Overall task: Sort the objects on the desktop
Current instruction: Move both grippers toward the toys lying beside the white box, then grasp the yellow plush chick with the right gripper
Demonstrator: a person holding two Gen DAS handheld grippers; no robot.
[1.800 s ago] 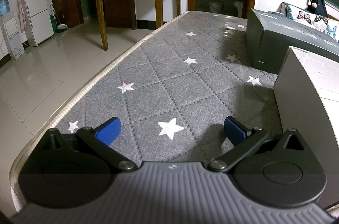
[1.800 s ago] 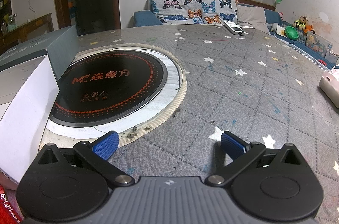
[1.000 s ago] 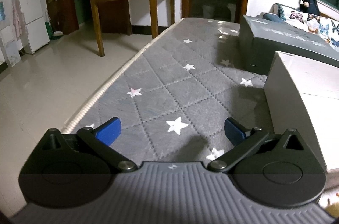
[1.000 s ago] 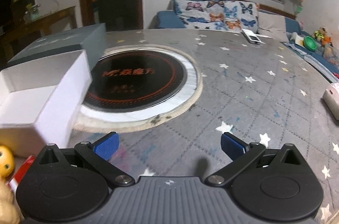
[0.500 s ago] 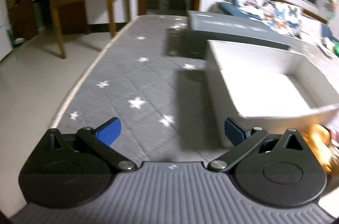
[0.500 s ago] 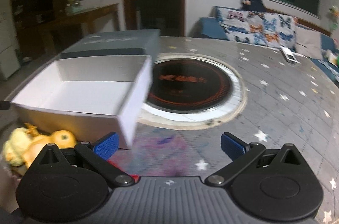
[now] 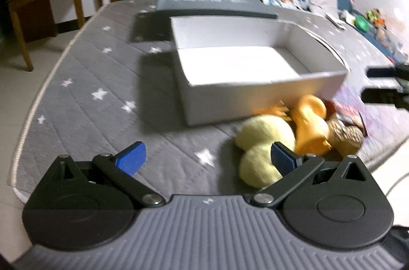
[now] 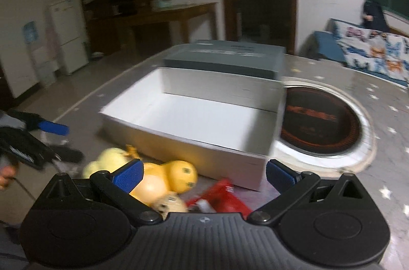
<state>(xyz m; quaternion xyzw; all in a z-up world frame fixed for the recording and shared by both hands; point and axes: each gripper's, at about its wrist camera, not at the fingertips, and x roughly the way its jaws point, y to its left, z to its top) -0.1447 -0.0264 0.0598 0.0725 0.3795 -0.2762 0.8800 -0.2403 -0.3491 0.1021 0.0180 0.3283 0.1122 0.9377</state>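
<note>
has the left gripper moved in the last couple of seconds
Yes. The left gripper has swung to its right: the white box, earlier only an edge at the right of its view, now sits centred ahead, with toys in front.

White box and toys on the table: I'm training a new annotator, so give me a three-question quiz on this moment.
1. True or false: the white box already holds a toy.
2. What lies nearest the left gripper's right finger?
A. pale yellow plush toy
B. red packet
C. grey box
3. Fill in: both grippers, left and right gripper, have their fingers ____.

Key: 1 false; 2 A; 3 open.
</note>
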